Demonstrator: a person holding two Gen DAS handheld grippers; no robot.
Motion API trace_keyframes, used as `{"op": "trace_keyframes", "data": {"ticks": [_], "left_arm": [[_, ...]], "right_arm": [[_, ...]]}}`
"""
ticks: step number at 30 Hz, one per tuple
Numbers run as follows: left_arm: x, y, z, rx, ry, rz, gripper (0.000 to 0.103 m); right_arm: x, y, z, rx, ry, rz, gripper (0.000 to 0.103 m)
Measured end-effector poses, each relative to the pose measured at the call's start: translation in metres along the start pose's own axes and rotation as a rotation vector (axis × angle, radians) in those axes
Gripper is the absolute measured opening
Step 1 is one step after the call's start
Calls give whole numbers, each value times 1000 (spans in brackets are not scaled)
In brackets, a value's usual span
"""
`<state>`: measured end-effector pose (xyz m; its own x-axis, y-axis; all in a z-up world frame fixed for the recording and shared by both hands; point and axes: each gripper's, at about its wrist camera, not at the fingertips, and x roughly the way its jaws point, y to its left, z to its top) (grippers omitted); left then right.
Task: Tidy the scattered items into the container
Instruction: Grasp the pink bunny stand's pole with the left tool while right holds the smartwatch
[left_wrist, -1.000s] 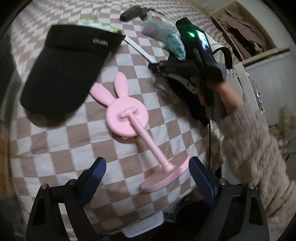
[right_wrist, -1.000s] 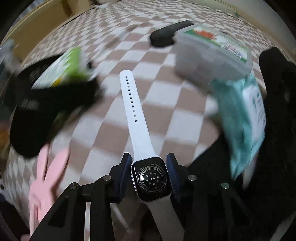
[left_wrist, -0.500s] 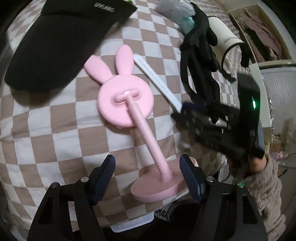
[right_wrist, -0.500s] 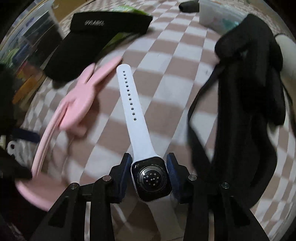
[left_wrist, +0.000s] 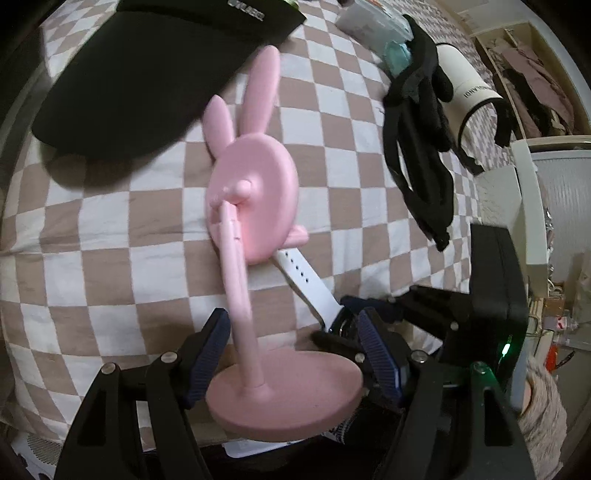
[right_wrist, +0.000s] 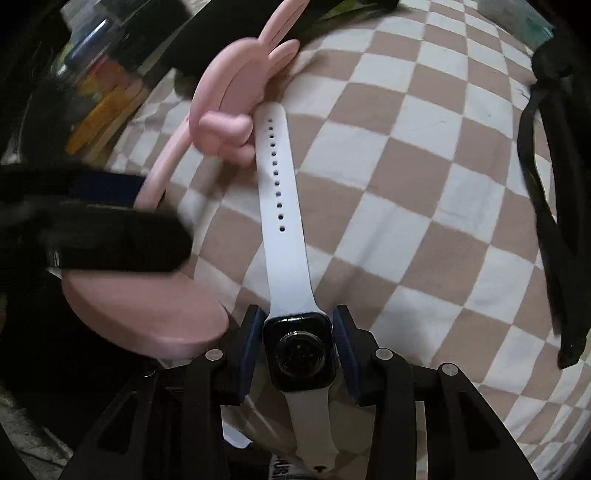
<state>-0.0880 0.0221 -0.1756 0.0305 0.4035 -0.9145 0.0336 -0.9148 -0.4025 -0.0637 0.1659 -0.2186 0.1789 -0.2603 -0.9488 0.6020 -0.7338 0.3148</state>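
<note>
My left gripper (left_wrist: 291, 354) is shut on the round base of the pink bunny stand (left_wrist: 255, 199) and holds it tilted up off the checkered bedspread (left_wrist: 110, 258). The stand also shows in the right wrist view (right_wrist: 225, 103). My right gripper (right_wrist: 299, 347) is shut on the case of a white-strapped smartwatch (right_wrist: 280, 206), back face towards the camera. The watch strap (left_wrist: 306, 284) reaches under the bunny head in the left wrist view. The two grippers are close together at the bed's near edge. No container is clearly in view.
A black cap (left_wrist: 147, 74) lies at the far left. A black glove and strap (left_wrist: 421, 147) and a white cylinder (left_wrist: 465, 88) lie at the right. A wipes pack (left_wrist: 369, 26) sits at the back. Cluttered items (right_wrist: 99, 88) stand beside the bed.
My left gripper closed on the pink stand's base and lifted it. My right gripper carried the watch from the far side of the bed to beside the stand.
</note>
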Motion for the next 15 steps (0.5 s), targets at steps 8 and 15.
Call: {"op": "trace_keyframes", "data": {"ticks": [8, 15], "left_arm": [[14, 9, 11, 53, 13, 108, 33], [18, 4, 16, 77, 23, 73, 16]], "right_arm": [[-8, -11, -10, 55, -7, 3, 41], [-16, -17, -17, 61, -16, -19, 40]]}}
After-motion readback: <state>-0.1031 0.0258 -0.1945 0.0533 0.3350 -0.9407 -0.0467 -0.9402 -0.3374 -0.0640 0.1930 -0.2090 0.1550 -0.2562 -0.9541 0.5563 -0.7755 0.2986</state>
